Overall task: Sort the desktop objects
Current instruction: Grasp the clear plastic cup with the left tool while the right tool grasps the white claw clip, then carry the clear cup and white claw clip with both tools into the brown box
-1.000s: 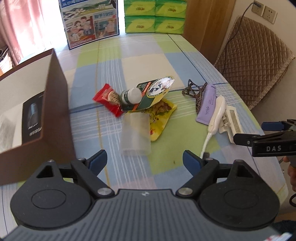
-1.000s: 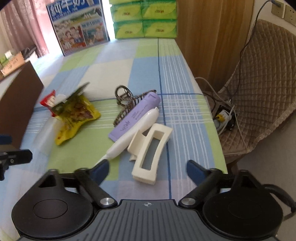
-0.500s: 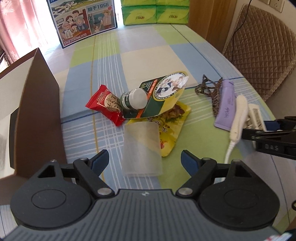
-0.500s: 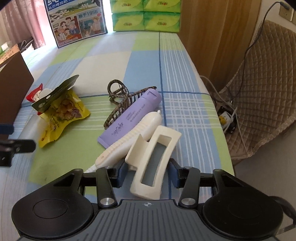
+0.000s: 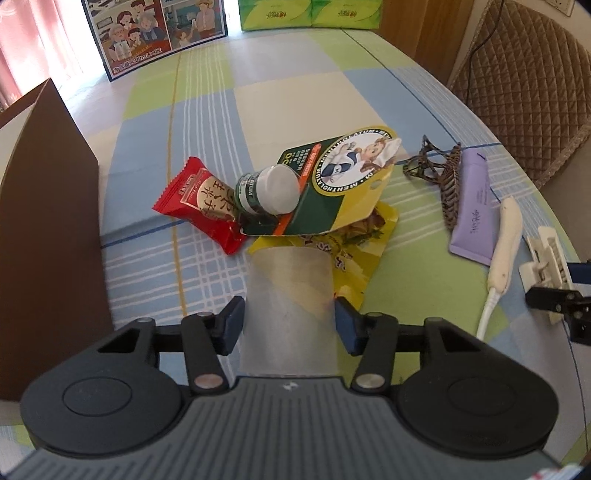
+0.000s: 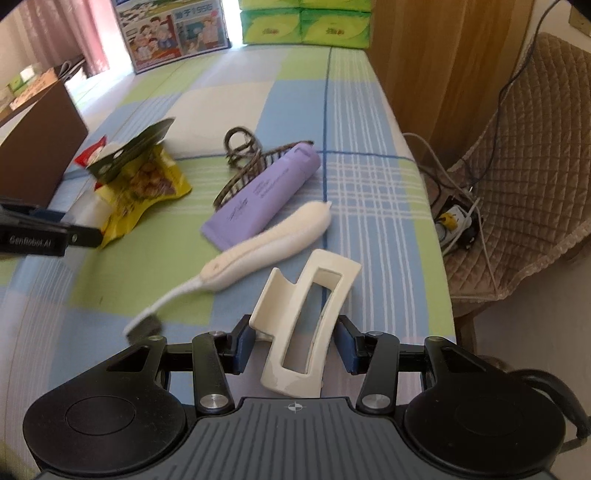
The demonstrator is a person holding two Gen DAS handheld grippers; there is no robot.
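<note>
My left gripper [image 5: 290, 323] is shut on a frosted translucent cup [image 5: 290, 299] lying on its side on the checked tablecloth. Beyond it lie a yellow snack bag [image 5: 354, 240], a green Mentholatum card with a small jar [image 5: 269, 190] and a red candy packet [image 5: 201, 203]. My right gripper [image 6: 295, 341] is shut on a cream hair claw clip [image 6: 306, 321], which also shows in the left wrist view [image 5: 546, 254]. Next to it lie a white electric toothbrush [image 6: 266, 251], a purple tube [image 6: 262, 195] and a brown hair claw [image 6: 243, 162].
A brown open cardboard box [image 5: 44, 221] stands at the left. A milk carton box [image 5: 155, 33] and green tissue packs [image 5: 310, 13] stand at the far end. A quilted chair [image 6: 524, 147] with cables and a power strip [image 6: 456, 221] is right of the table edge.
My left gripper moved forward and closed on the cup. My right gripper closed on the cream clip and lifted its near end; the toothbrush shifted slightly.
</note>
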